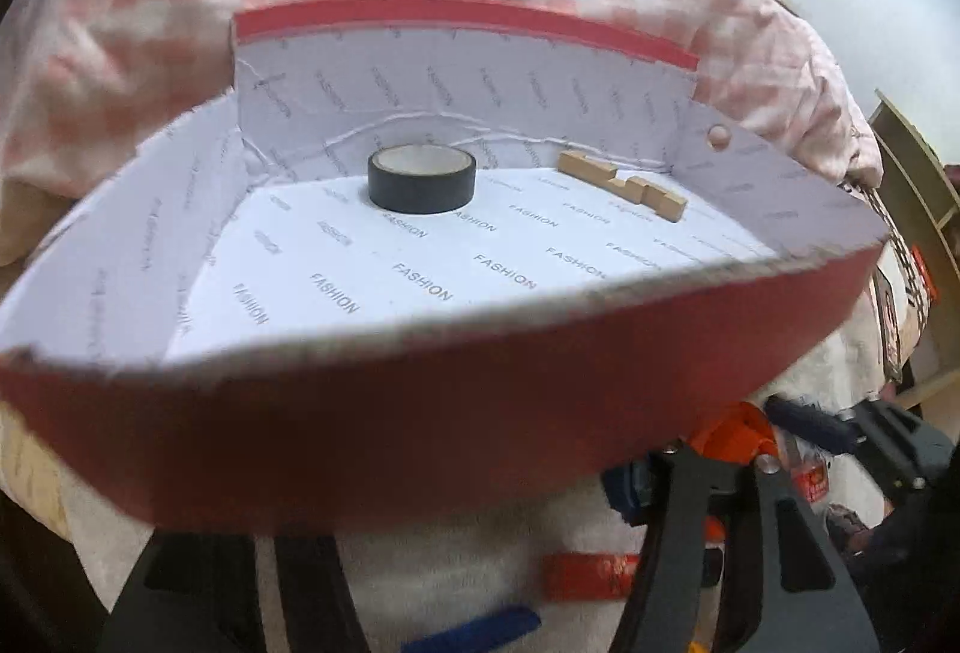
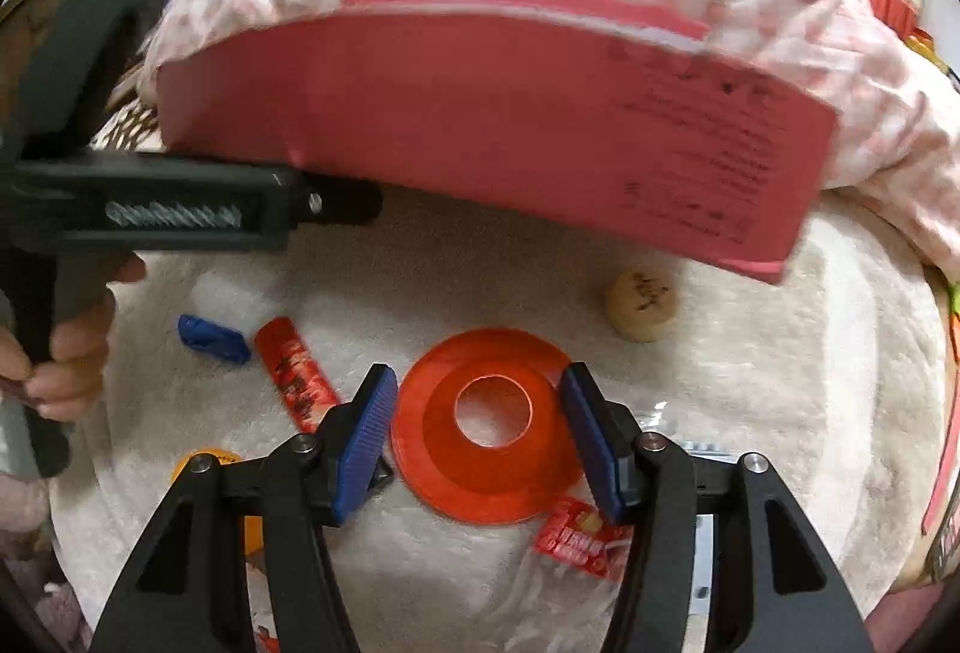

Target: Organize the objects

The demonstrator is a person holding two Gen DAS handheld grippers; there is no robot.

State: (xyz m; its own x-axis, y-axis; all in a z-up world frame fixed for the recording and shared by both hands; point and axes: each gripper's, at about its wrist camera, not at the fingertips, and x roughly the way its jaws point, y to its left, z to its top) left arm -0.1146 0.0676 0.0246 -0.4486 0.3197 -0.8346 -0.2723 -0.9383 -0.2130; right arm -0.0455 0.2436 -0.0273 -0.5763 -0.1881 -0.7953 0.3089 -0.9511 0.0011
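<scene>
We see a bed covered by a fluffy cream-white blanket (image 2: 750, 413), with a rumpled pink-and-white checked quilt (image 2: 870, 113) heaped along its far side. Directly on the blanket lie a flat orange plastic ring (image 2: 432, 473), a red printed tube-shaped wrapper (image 2: 294, 377) to its left, and a crumpled blue scrap (image 2: 213, 338) further left. A round beige wooden disc with dark markings (image 2: 641, 302) sits up and right of the ring, well apart from it. A small red-and-white snack packet (image 2: 570, 536) lies at the ring's near edge. An orange ball (image 2: 201, 464) shows partly at lower left. An open red cardboard box (image 2: 480, 125) is tilted, against the quilt.
</scene>
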